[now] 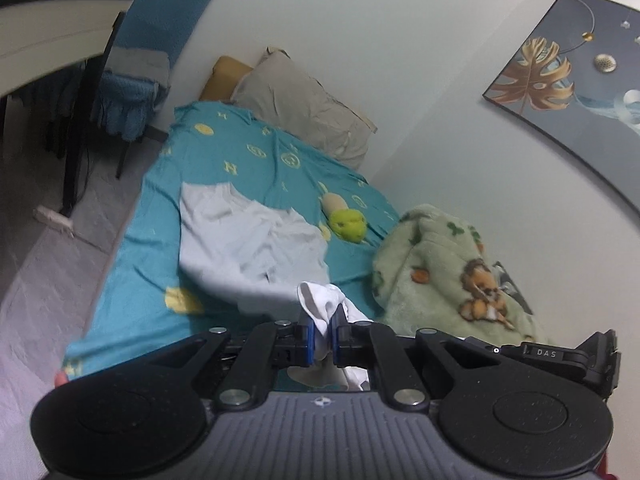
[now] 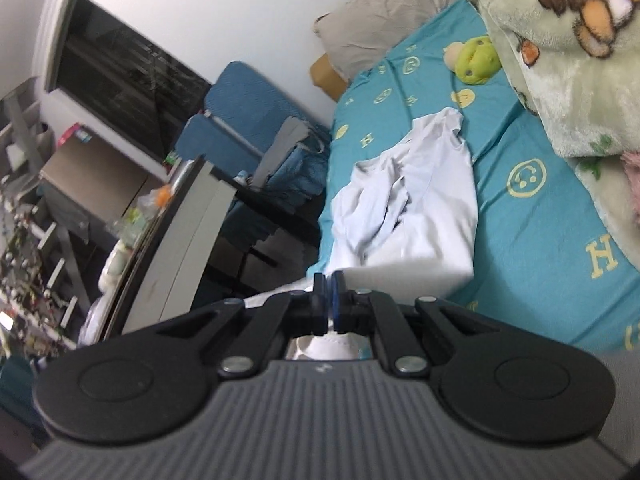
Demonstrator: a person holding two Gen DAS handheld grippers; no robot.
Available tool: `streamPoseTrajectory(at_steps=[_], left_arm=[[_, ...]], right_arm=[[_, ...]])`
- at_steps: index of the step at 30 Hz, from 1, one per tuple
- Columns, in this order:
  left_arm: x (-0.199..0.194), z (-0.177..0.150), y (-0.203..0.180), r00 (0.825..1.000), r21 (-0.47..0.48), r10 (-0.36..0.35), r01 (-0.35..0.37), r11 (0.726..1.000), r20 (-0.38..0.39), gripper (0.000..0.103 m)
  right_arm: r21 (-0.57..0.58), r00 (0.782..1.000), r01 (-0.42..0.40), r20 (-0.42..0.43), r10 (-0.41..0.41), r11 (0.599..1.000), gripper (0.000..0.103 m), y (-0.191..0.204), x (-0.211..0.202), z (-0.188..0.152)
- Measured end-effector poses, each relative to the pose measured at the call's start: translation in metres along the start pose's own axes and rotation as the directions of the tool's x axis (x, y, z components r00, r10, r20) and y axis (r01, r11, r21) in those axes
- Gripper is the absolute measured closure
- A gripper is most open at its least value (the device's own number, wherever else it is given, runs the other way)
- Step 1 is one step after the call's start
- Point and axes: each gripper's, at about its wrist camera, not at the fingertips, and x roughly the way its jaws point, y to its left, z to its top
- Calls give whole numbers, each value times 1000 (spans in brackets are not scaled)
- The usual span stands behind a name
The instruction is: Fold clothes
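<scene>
We hold the white shirt (image 1: 256, 244) by its near hem: the left gripper (image 1: 325, 336) pinches a bunched corner, and the right gripper (image 2: 329, 300) is clamped on the other. The rest trails onto the teal bed sheet (image 1: 224, 148). It looks light, limp and wrinkle-prone, so corners and seams seem the best holds.

Left wrist view: mounted behind its own fingers (image 1: 316, 334), tilted down along the bed (image 1: 132, 280) toward the pillows (image 1: 304, 112), wall picture (image 1: 560, 80) on the right. Right wrist view: same mounting, above the bed's near edge, tilted down, facing desk (image 2: 192, 236) and window (image 2: 120, 76) on the left. Both close over the bed; shared: white garment (image 1: 248, 244) (image 2: 420, 200), green plush (image 1: 348, 226) (image 2: 478, 60), lion blanket (image 1: 448, 264) (image 2: 560, 60), pillows
</scene>
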Motion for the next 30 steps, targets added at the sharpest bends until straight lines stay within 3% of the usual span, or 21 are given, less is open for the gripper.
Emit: streamPoseTrajectory(at_steps=[7, 11, 19, 24, 28, 29, 30], left_arm=[[113, 45, 17, 997, 48, 78, -79, 996, 25, 94], [191, 61, 46, 991, 52, 133, -134, 990, 23, 94], [334, 56, 124, 977, 31, 203, -202, 979, -69, 94], [375, 41, 150, 959, 47, 248, -244, 969, -139, 92], [382, 32, 149, 951, 99, 284, -273, 957, -125, 85], [381, 31, 147, 949, 104, 288, -276, 956, -127, 83], [378, 30, 145, 949, 101, 288, -277, 956, -125, 71]], right_arm=[[75, 996, 92, -1, -93, 993, 98, -36, 91, 62], [114, 989, 151, -18, -150, 982, 98, -71, 156, 90], [152, 968, 247, -90, -235, 957, 97, -144, 261, 104], [129, 947, 310, -134, -293, 942, 96, -162, 288, 100], [76, 937, 332, -144, -320, 940, 95, -155, 292, 102], [81, 938, 329, -143, -316, 941, 95, -154, 288, 102], [85, 940, 325, -142, -311, 942, 95, -153, 285, 103]])
